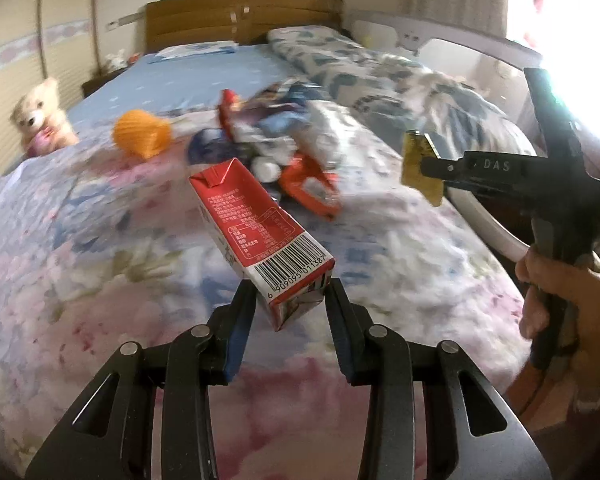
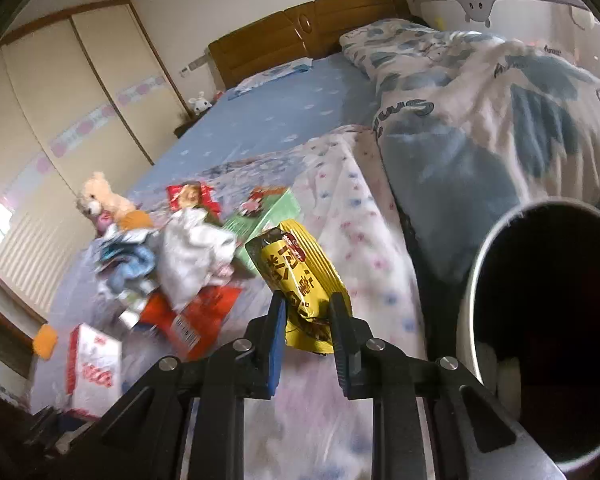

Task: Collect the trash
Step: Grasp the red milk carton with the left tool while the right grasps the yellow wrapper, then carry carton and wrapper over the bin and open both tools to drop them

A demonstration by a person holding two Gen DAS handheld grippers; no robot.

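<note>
My left gripper (image 1: 290,294) is shut on a red drink carton (image 1: 256,224) and holds it above the floral bed cover. My right gripper (image 2: 306,312) is shut on a yellow snack wrapper (image 2: 298,272); it also shows in the left wrist view (image 1: 420,168) at the right, held over the bin's white rim (image 1: 484,220). The white trash bin (image 2: 472,280) with a dark inside stands at the bed's right side, just right of the right gripper. A heap of wrappers and cartons (image 1: 276,132) lies on the bed ahead; it shows in the right wrist view (image 2: 188,264) to the left.
A teddy bear (image 1: 40,116) and an orange ball-like thing (image 1: 140,132) lie at the bed's left. A rumpled blue-patterned quilt (image 2: 480,112) covers the right side. The wooden headboard (image 1: 244,16) is at the far end. A wardrobe (image 2: 72,92) stands at the left.
</note>
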